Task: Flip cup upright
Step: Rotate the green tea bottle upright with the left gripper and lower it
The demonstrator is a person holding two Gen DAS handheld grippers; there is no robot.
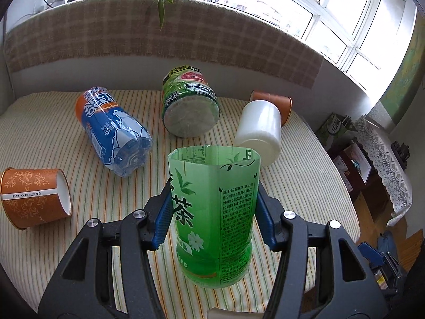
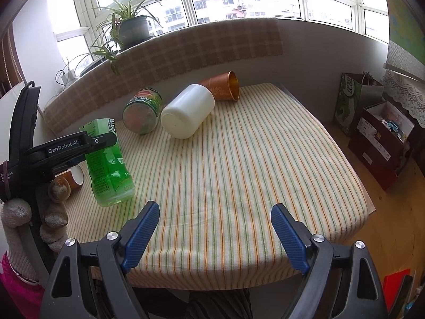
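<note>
A striped tablecloth (image 2: 239,172) under a sunny window (image 2: 239,2) is littered with tipped-over cups, and near its front edge the green cup (image 1: 215,212) is clamped upright, open end up, by the left gripper (image 1: 213,212), while the right gripper (image 2: 215,234) is held wide open and empty.

The left claw (image 2: 102,139) hides part of the green cup (image 2: 110,170).
</note>
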